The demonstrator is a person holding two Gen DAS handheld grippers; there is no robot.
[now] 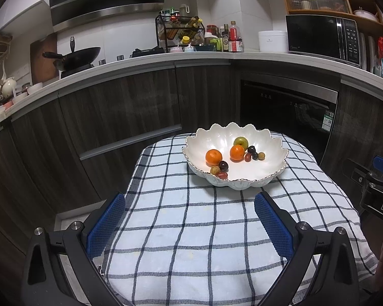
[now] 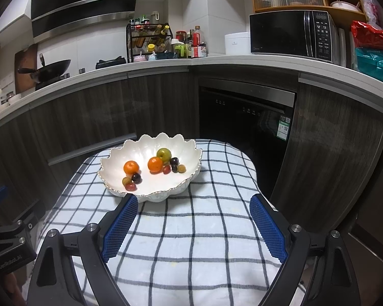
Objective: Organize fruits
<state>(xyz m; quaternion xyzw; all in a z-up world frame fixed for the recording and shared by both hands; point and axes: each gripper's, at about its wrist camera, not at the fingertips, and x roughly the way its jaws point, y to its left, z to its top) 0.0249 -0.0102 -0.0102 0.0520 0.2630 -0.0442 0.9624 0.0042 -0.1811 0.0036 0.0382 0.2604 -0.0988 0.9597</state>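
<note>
All the fruit sits in the white scalloped ceramic bowl at the far side of the blue-checked cloth: two oranges, a green apple and small dark and red fruits in two loose clusters, which fits sorting done or pending. The left gripper and the right gripper hang near, fingers wide and holding nothing. The small fruits' kinds are hard to make out.

your left gripper has black angular arms, silver round bolts and blue mesh-textured pads. your right gripper is built the same; its body carries white lettering, and so does the left's.
</note>
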